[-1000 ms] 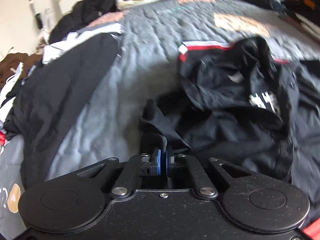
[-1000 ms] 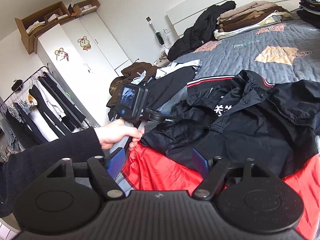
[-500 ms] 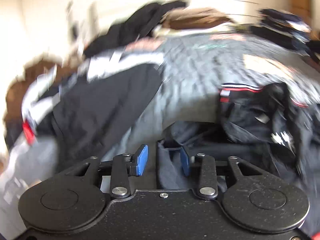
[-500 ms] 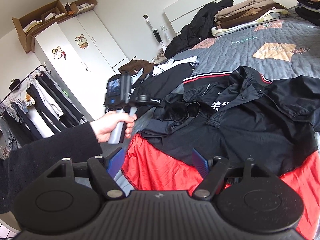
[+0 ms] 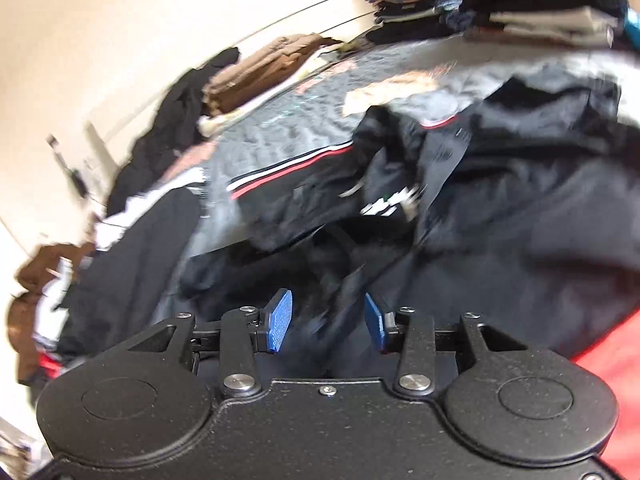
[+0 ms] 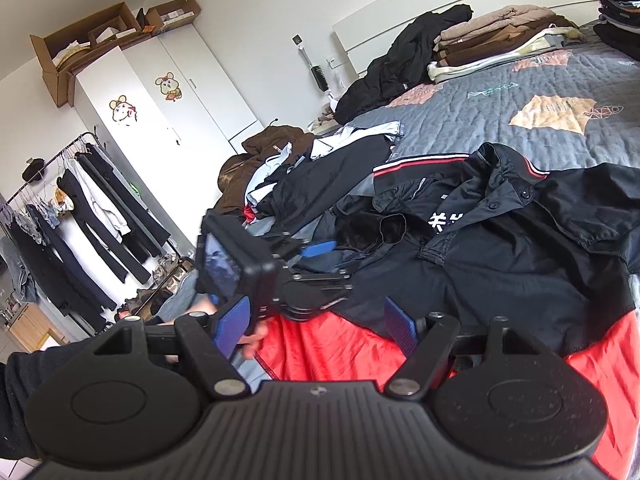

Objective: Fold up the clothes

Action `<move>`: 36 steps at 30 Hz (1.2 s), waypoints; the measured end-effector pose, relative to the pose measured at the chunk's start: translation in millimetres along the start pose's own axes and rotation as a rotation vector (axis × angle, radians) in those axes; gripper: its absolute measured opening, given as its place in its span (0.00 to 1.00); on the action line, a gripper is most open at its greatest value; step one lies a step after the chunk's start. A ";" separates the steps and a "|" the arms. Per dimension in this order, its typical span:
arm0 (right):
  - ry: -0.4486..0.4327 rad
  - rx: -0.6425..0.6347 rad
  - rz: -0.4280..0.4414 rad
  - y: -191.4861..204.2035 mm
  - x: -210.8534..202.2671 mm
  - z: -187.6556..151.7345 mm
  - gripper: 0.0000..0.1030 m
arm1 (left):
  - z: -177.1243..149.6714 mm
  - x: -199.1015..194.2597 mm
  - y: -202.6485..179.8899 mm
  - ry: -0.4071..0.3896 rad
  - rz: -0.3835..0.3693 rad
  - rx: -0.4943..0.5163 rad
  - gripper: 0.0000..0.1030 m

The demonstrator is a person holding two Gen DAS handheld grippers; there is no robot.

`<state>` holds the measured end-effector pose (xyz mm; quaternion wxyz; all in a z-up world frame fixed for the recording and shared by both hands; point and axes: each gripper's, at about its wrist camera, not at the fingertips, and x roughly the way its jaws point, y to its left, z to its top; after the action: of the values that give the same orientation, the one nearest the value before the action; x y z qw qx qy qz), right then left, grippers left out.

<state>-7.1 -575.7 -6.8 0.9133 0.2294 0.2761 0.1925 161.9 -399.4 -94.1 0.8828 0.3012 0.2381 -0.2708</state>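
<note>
A crumpled black jacket [image 6: 500, 248] with red-and-white striped trim and white lettering lies on the grey quilt [image 6: 480, 128], over a red garment [image 6: 340, 352]. In the blurred left wrist view the same jacket [image 5: 520, 220] fills the right half. My left gripper [image 5: 326, 322] is open, and dark jacket cloth lies just under and between its blue pads [image 5: 278, 320] without being pinched. From the right wrist view, a hand holds the left gripper [image 6: 332, 258] low at the jacket's left edge. My right gripper [image 6: 316, 330] is open and holds nothing, hovering over the red garment.
Another black garment [image 6: 328, 188] and brown clothes [image 6: 264, 152] are heaped at the bed's left edge. Folded stacks [image 6: 500, 40] and a black coat [image 6: 408, 60] sit by the headboard. A white wardrobe [image 6: 160, 120] and a clothes rack [image 6: 80, 208] stand to the left.
My left gripper was shut on a jacket fold, then opened and let it go. It has swung right and down onto the jacket's left edge. The right gripper has barely moved.
</note>
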 end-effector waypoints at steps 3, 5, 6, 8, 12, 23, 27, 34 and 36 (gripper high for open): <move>-0.006 0.011 -0.005 -5.6 -1.5 2.1 0.71 | 13.2 4.3 11.9 0.023 -0.085 -0.136 0.30; -0.012 0.021 -0.015 -10.6 -2.8 2.5 0.71 | 16.1 1.0 20.6 0.022 -0.113 -0.222 0.30; -0.013 0.025 -0.022 -13.1 -2.5 2.3 0.71 | 12.2 -6.3 25.7 0.016 -0.120 -0.264 0.30; -0.016 0.033 -0.035 -18.2 -2.0 1.7 0.71 | 1.8 -26.5 34.6 0.012 -0.116 -0.354 0.31; -0.025 0.036 -0.045 -23.9 -0.3 -0.2 0.71 | -24.2 -77.7 38.2 0.033 -0.100 -0.460 0.31; 0.041 -0.128 -0.024 -10.8 28.6 -0.4 0.71 | -50.9 -139.8 42.5 -0.019 -0.102 -0.532 0.36; 0.099 -0.235 -0.023 -9.8 69.1 27.7 0.71 | -54.7 -145.2 53.1 -0.046 -0.140 -0.581 0.39; 0.295 -0.395 -0.074 -11.4 169.4 60.5 0.71 | -62.5 -148.1 65.5 -0.046 -0.112 -0.551 0.43; 0.330 -0.444 -0.073 -10.6 190.1 61.7 0.71 | -66.3 -144.8 71.6 -0.044 -0.096 -0.571 0.44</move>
<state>178.9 -512.7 -45.6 0.8902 -0.0209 0.3802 0.2501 82.2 -259.0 -27.6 0.9229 0.0228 0.2994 -0.2410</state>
